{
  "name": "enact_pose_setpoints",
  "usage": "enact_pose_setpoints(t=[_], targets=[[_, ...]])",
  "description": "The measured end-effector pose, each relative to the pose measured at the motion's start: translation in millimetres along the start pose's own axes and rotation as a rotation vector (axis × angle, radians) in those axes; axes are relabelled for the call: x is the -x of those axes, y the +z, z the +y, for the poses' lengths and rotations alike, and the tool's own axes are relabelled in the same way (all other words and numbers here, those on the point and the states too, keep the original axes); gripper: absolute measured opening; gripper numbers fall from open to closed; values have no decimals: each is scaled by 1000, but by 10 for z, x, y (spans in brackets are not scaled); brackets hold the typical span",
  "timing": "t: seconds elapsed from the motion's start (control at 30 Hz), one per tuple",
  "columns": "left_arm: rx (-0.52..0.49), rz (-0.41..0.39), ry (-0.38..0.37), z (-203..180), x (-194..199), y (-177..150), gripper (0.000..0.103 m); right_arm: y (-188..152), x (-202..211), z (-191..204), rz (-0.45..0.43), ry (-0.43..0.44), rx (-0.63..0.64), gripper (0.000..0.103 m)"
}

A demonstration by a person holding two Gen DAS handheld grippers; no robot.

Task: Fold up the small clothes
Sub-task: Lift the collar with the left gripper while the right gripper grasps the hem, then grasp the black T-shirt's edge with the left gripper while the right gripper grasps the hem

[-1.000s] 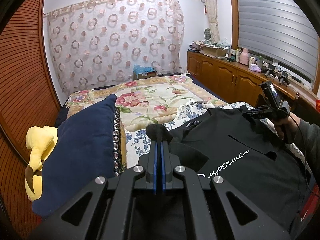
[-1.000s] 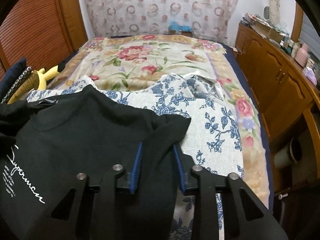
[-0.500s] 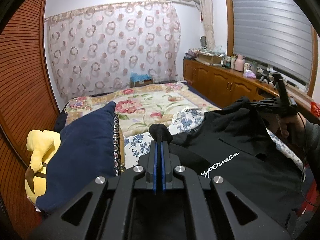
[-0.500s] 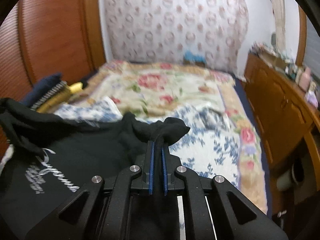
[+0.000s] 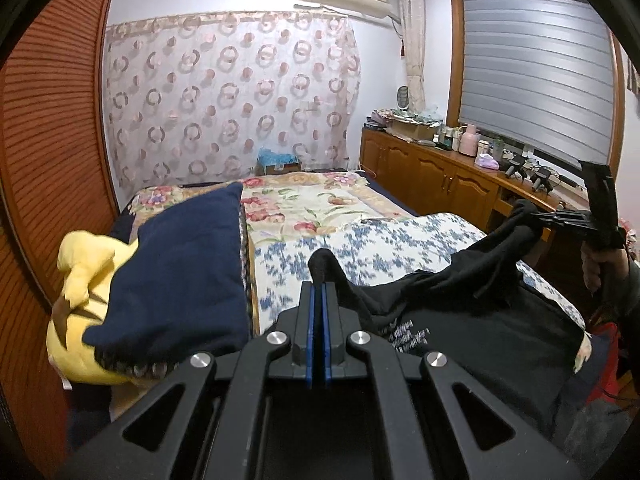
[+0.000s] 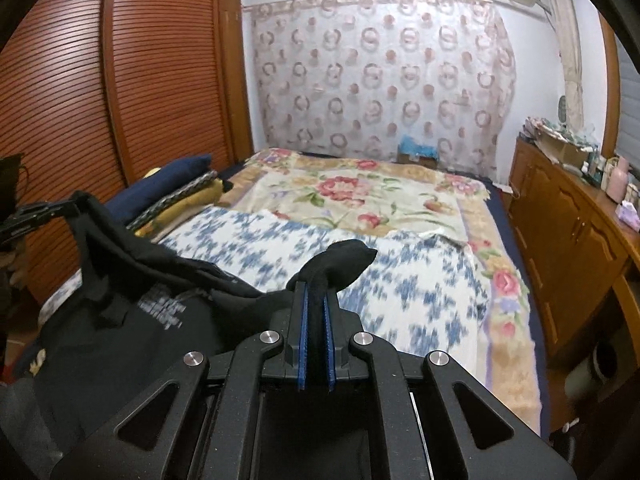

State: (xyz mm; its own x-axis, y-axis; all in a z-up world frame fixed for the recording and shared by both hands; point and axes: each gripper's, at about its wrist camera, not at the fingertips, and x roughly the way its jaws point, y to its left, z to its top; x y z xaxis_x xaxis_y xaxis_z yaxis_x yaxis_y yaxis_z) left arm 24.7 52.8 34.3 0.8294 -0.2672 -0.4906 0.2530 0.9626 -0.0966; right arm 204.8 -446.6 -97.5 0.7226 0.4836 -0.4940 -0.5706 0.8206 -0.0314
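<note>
A black T-shirt [image 5: 472, 320] with white lettering hangs lifted between both grippers above the blue-flowered sheet [image 5: 360, 248]. My left gripper [image 5: 319, 292] is shut on a bunched corner of the shirt that pokes out past its blue pads. In the right wrist view my right gripper [image 6: 315, 296] is shut on another bunched corner of the T-shirt [image 6: 120, 312]. Each gripper shows in the other's view: the right one [image 5: 536, 216] at far right with a hand on its handle, the left one [image 6: 76, 204] at far left.
A navy pillow [image 5: 180, 276] and a yellow plush toy [image 5: 80, 280] lie at the bed's left side. A flowered cream blanket [image 5: 320, 204] covers the far half. Wooden cabinets [image 5: 440, 180] with clutter run along the right; a slatted wooden wardrobe [image 6: 120, 100] stands left.
The right gripper shut on the shirt's corner and rose with it. Both grippers lifted the shirt off the sheet, so it now hangs stretched between them with more of the sheet bare.
</note>
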Motion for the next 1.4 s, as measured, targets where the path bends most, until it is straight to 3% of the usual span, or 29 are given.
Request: enact_pose_setpoints(t=[0.2, 0.53, 0.73, 0.93, 1.03, 1.07, 1.17, 1.23, 1.37, 1.4], targets=[[49, 25, -19, 20, 129, -287, 1, -254, 267, 54, 8, -3, -11, 4], [78, 12, 7, 60, 588, -385, 1, -375, 728, 134, 8, -27, 10, 4], [85, 29, 20, 7, 755, -412, 1, -534, 929, 147, 62, -33, 13, 4], [82, 79, 15, -76, 683, -484, 4, -741, 876, 168, 130, 6, -14, 8], [91, 83, 24, -50, 660, -467, 14, -775, 840, 138, 145, -13, -25, 12], [92, 80, 25, -46, 655, -459, 23, -755, 840, 120, 141, -27, -30, 18], [89, 87, 34, -40, 613, -448, 33, -684, 884, 69, 112, -45, -31, 41], [93, 96, 34, -20, 564, -452, 37, -648, 871, 43, 99, -58, -28, 48], [97, 120, 50, 22, 443, -489, 55, -614, 719, -17, 114, -85, -26, 49], [97, 124, 51, 29, 420, -501, 55, -618, 664, -27, 119, -86, -24, 49]])
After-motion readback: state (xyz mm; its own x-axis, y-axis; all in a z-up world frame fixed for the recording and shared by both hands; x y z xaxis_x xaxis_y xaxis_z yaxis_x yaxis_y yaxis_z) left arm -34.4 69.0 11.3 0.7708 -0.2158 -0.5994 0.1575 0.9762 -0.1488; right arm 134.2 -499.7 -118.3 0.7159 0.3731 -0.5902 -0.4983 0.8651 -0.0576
